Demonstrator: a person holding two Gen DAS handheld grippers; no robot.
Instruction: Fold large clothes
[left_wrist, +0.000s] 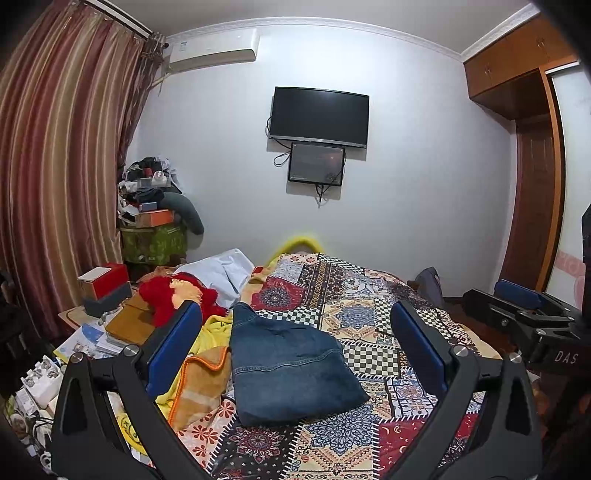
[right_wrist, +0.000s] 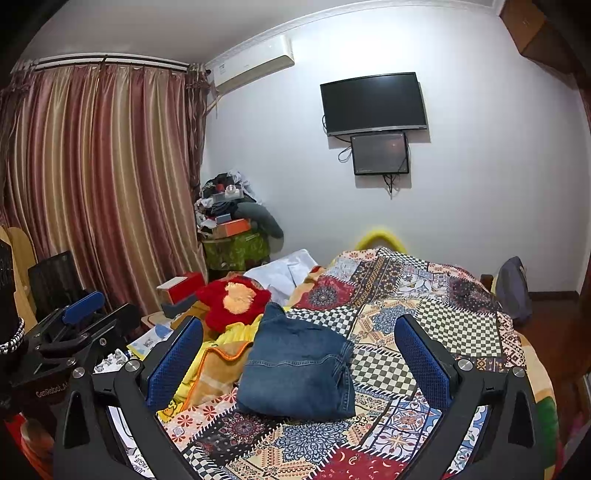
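Note:
A pair of blue jeans (left_wrist: 291, 365) lies folded into a compact bundle on the patchwork bedspread (left_wrist: 369, 306); the right wrist view shows the same jeans (right_wrist: 299, 373) just ahead. My left gripper (left_wrist: 295, 343) hovers above the bundle, open, its blue pads wide apart and empty. My right gripper (right_wrist: 299, 350) is likewise open and empty, held above and short of the jeans. In the left wrist view the right gripper (left_wrist: 524, 314) appears at the right edge; in the right wrist view the left gripper (right_wrist: 74, 325) shows at the left edge.
A red plush toy (left_wrist: 173, 295), a yellow and orange blanket (left_wrist: 203, 369) and a white pillow (left_wrist: 221, 273) crowd the bed's left side. A cluttered bedside table (left_wrist: 103, 325) stands left. Curtains (left_wrist: 55, 166), a wall TV (left_wrist: 319, 116) and a wooden wardrobe (left_wrist: 524, 110) surround the bed.

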